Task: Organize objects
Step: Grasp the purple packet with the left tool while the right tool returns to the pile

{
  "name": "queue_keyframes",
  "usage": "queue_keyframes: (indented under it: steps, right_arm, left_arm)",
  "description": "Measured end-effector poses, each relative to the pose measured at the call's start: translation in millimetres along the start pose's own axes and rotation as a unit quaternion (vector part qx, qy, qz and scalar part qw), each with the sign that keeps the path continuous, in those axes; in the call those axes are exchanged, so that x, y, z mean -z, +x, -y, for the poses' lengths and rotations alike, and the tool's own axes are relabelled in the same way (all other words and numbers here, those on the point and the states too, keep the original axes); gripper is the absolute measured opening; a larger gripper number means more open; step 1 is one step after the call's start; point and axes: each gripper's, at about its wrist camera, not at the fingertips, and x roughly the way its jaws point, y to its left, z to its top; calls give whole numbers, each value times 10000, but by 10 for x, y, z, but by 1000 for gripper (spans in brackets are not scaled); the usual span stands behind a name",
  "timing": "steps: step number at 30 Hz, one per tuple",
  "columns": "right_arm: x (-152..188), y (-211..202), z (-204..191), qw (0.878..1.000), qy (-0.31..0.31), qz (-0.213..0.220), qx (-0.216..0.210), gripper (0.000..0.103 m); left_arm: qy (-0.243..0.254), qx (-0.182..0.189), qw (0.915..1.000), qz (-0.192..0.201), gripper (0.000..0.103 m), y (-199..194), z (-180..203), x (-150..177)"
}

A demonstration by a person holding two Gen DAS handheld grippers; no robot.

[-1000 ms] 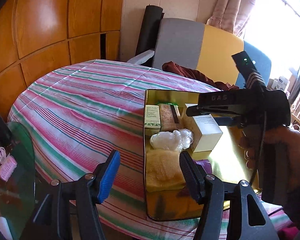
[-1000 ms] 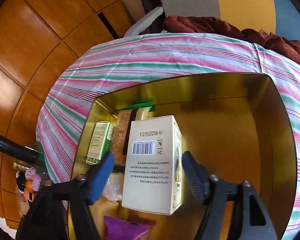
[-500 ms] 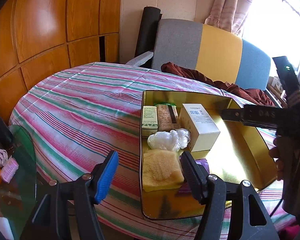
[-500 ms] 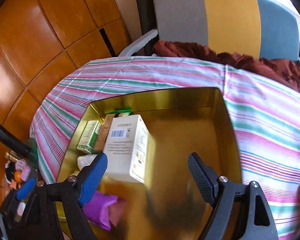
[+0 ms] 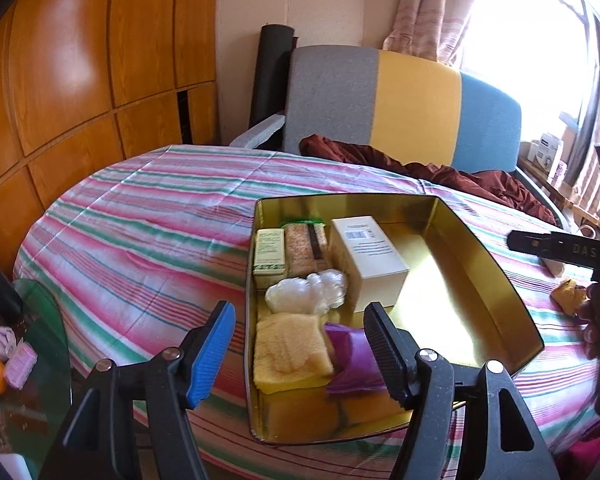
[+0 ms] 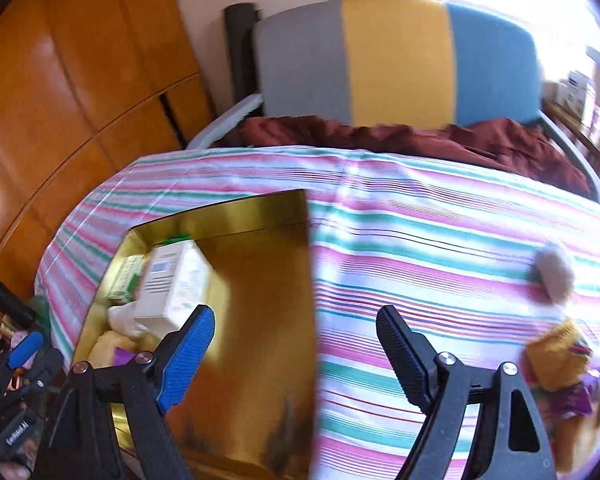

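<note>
Gold tin (image 5: pixel 496 264) on striped table (image 5: pixel 148 240)

The only lettering I could make out was "DAS" in pale capitals on the black body of the right claw (image 5: pixel 560 246), and "GenRobot.AI" on a small black tag (image 6: pixel 16 432) at the lower left of the right wrist view. The white carton (image 5: pixel 367 262) in the gold tin (image 5: pixel 496 268) carried a barcode and lines of print, too small to read.

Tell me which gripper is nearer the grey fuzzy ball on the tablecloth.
Right. The right gripper hangs open just left of the grey fuzzy ball; the left gripper sits open over the gold tin, farther off.
</note>
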Motion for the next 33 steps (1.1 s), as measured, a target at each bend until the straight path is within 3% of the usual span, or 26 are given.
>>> queue_keyframes:
  steps: [5,9,12,16,19,24,29,33]
  right_arm:
    - [46,-267,667,9971,658,139,364,84]
    - [120,-605,1340,9858,1371,359,895,84]
    - [213,-903,1900,9700,2038,532,1215,84]
    - [456,-1252,2551,9355,3064,839,1549,85]
    - [662,-1372,2871,9106,3752,907,1477,87]
    - [895,-1396,3076,8898,4289,1120,1080,87]
    - [1079,-1339,3176,8711,4688,1322,624,87]
    - [1160,-1380,3235,8579,4884,1545,392,88]
  left_arm:
    - [236,199,9995,101,69,-29,204,-82]
    - [493,477,9975,194,69,-54,436,-155]
    - [744,746,9942,218,69,-52,671,-201]
    - [1116,1147,9868,242,69,-56,1060,-267]
    - [1420,1520,9779,232,69,-66,1380,-307]
    - [1912,2283,9546,18,69,-63,1998,-273]
    - [2150,2994,9276,-616,67,91,2601,-125]
    - [1971,3489,9073,-1276,60,328,2998,27]
